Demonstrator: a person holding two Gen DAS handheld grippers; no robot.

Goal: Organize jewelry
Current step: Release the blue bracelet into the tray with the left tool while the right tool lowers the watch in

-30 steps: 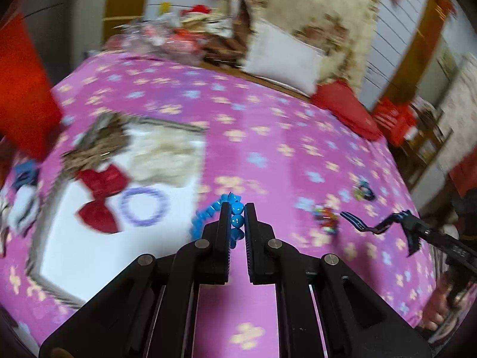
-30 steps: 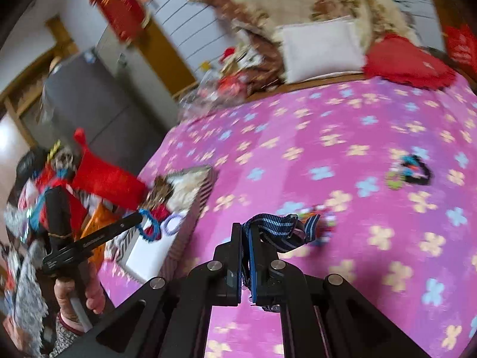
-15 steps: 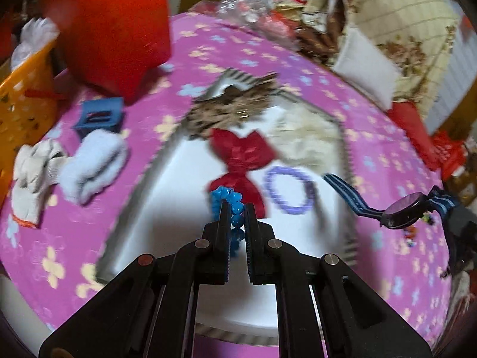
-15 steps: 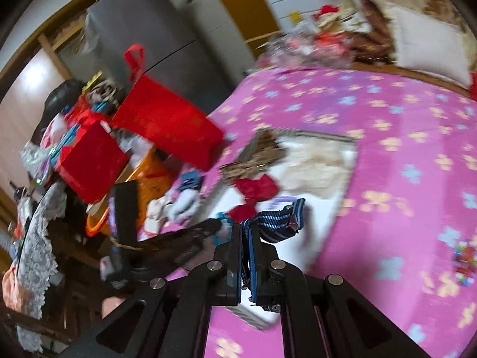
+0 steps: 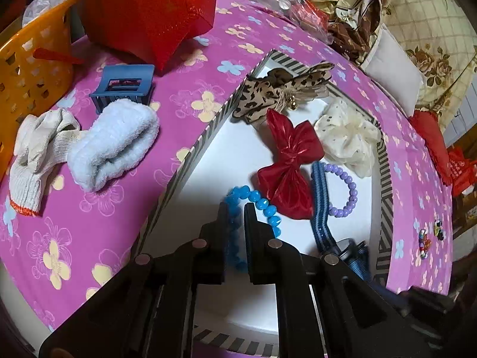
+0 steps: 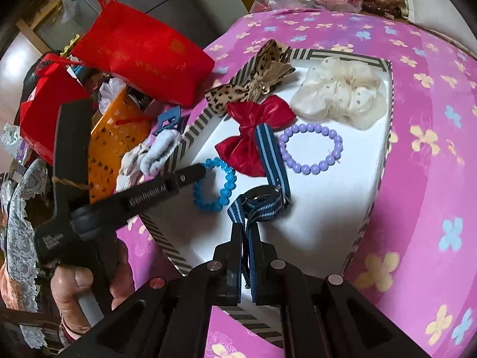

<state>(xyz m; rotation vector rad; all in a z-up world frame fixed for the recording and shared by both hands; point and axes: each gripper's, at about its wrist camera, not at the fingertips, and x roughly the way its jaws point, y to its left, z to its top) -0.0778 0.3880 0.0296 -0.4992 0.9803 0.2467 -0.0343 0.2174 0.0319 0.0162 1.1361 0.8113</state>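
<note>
A white tray with a striped rim (image 5: 208,131) (image 6: 184,140) lies on the pink flowered cloth. My left gripper (image 5: 235,208) (image 6: 190,176) is shut on a blue bead bracelet (image 5: 262,205) (image 6: 222,185), which rests on the tray floor. My right gripper (image 6: 245,229) is shut on the blue striped strap of a watch (image 6: 271,155) (image 5: 320,197); the strap's far end lies across the tray. In the tray also lie a red bow (image 5: 289,164) (image 6: 253,125), a purple bead bracelet (image 5: 348,191) (image 6: 310,146), a cream scrunchie (image 5: 345,137) (image 6: 340,92) and a leopard bow (image 5: 277,92) (image 6: 253,86).
Left of the tray lie a blue hair claw (image 5: 122,86), a rolled white cloth (image 5: 113,140) and a knit glove (image 5: 32,149). An orange basket (image 5: 26,68) and a red bag (image 5: 149,9) stand behind them. Small coloured trinkets (image 5: 424,241) sit on the cloth at the right.
Both grippers have swung from over the pink cloth to over the tray and come down. The blue bracelet and the watch strap now touch the tray floor.
</note>
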